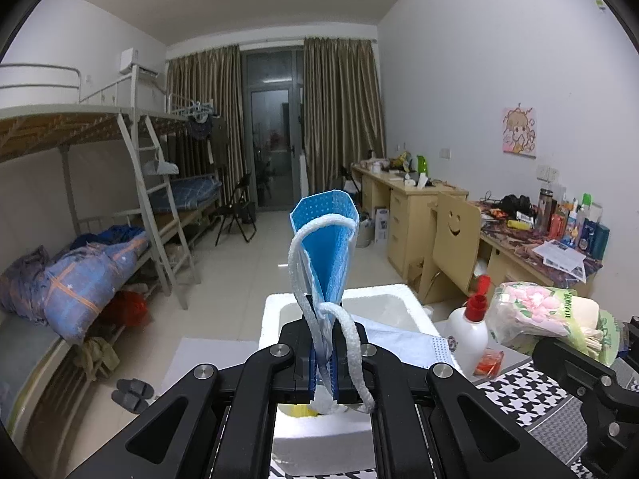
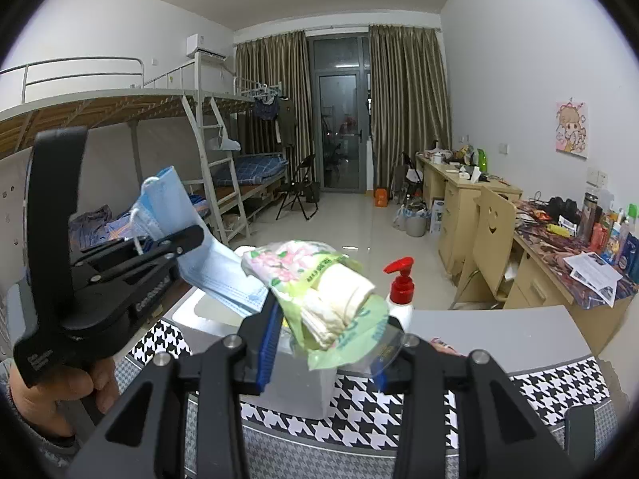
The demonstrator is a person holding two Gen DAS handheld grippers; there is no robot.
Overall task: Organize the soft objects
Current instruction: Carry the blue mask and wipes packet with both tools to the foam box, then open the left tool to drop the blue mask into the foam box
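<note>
My left gripper (image 1: 323,339) is shut on a blue face mask (image 1: 325,239) that stands up between its jaws, white ear loops hanging down. It is above a white foam box (image 1: 275,311). A second pale blue mask (image 1: 403,345) lies across the box. My right gripper (image 2: 323,319) is shut on a green flowered tissue pack (image 2: 319,279), held above the same box (image 2: 191,307). The left gripper (image 2: 120,263) with its mask (image 2: 167,199) also shows in the right wrist view, to the left. The tissue pack also shows in the left wrist view (image 1: 539,311).
A white pump bottle with a red top (image 1: 467,331) stands right of the box on a houndstooth cloth (image 1: 519,391). It shows in the right wrist view too (image 2: 401,291). Bunk beds (image 1: 100,207) line the left wall, desks and a wooden chair (image 1: 455,239) the right.
</note>
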